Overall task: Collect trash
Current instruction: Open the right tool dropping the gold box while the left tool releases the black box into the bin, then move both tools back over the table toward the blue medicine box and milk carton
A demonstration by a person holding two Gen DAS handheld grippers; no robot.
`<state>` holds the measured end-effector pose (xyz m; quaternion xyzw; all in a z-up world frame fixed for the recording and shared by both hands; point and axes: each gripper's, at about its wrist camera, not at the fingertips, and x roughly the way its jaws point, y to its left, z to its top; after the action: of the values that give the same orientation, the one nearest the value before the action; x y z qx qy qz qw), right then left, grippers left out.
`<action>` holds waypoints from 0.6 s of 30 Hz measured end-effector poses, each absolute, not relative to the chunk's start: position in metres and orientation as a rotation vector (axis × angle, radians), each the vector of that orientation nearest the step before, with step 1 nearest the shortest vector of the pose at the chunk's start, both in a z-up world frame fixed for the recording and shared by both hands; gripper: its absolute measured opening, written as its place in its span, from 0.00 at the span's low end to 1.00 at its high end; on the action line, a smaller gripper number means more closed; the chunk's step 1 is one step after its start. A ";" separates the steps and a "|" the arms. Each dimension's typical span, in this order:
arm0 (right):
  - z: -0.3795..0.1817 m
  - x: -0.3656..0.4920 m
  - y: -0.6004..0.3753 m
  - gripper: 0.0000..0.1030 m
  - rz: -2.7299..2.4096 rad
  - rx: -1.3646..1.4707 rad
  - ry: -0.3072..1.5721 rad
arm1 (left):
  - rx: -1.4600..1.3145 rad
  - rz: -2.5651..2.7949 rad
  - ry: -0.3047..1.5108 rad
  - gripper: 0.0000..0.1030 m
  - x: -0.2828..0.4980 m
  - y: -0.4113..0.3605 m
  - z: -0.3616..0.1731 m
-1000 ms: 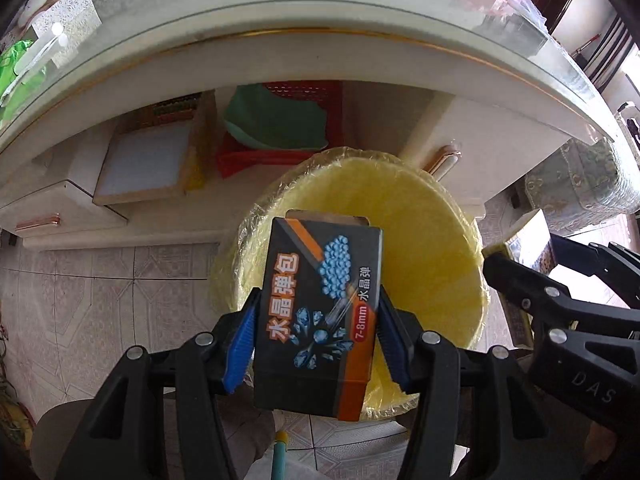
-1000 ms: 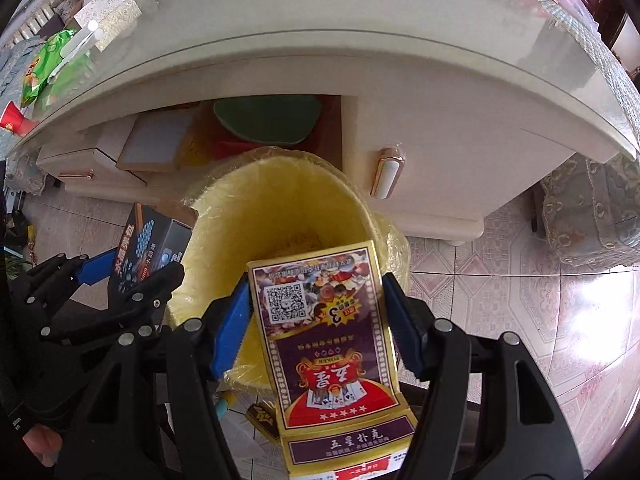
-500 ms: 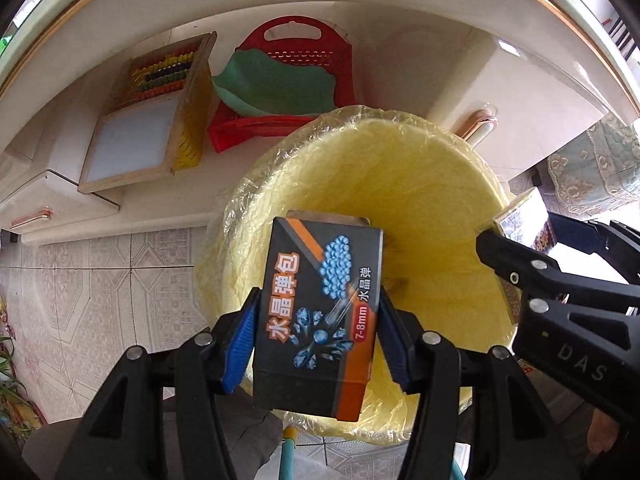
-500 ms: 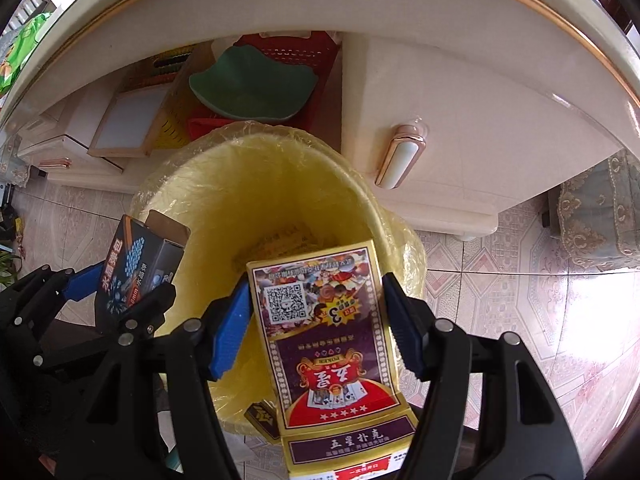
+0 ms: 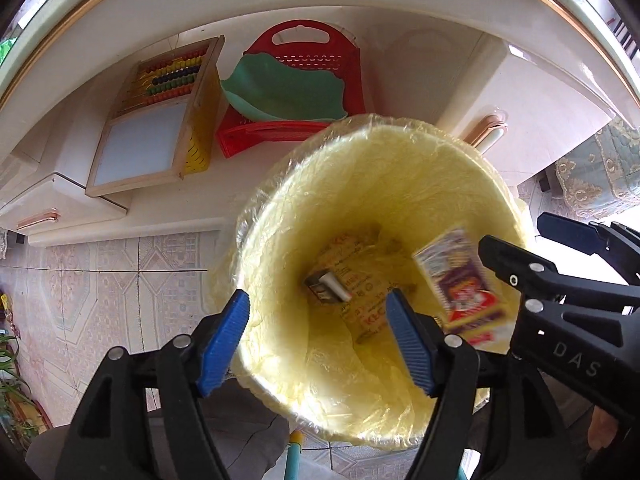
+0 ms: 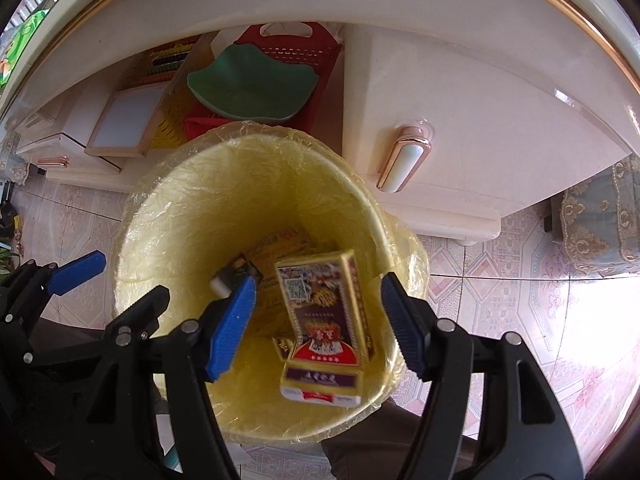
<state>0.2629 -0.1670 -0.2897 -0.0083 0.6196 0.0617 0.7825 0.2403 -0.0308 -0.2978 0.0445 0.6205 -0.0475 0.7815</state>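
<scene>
- Both boxes had left the jaws since half a second before: the dark box held then by the left gripper (image 5: 316, 328) lay at the bottom of the yellow-lined trash bin (image 5: 280, 208), and the purple-and-red card box (image 6: 324, 320) was blurred in mid-fall inside the bin, just under the right gripper (image 6: 316, 324).
- Left of the bin, an abacus board (image 5: 156, 116) leaned against the cabinet, with a red basket (image 5: 296, 92) holding a green dish (image 5: 288, 92) just behind the bin's far rim.
- Over the bin's near-left rim, the left gripper's jaws were opening, with nothing between the blue pads (image 5: 224, 336); only the liner and the litter below showed through the gap.
- At the bin's floor, the dark box (image 5: 326, 286) lay beside a printed paper wrapper (image 5: 360, 280), well below both sets of fingers.
- Toward the bin's right wall, the card box hung with its long axis running roughly along the line from far rim to near rim, slightly tilted, clear of both right pads (image 6: 230, 332), so the right jaws stood apart and held nothing.
- Right of the bin, a cabinet door with a rose-gold handle (image 6: 404, 164) stood close to the rim.
- Judging from this, both drops looked done; the next pick would turn on whichever hand lay nearer the remaining litter, which no view showed, so both grippers would first have to rise clear of the bin's rim.
</scene>
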 end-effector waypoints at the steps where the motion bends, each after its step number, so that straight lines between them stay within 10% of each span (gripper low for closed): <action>1: -0.290 0.263 -0.167 0.62 0.132 -0.017 1.339 | 0.097 -0.101 1.338 0.70 0.240 -0.031 -0.297; 18: -0.248 0.257 -0.176 0.62 0.114 -0.014 1.278 | 0.104 -0.100 1.288 0.73 0.235 -0.028 -0.260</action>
<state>0.2569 -0.1762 -0.2480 -0.0066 0.5961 0.0531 0.8011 0.2352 -0.0276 -0.2599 0.0486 0.5997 -0.0464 0.7974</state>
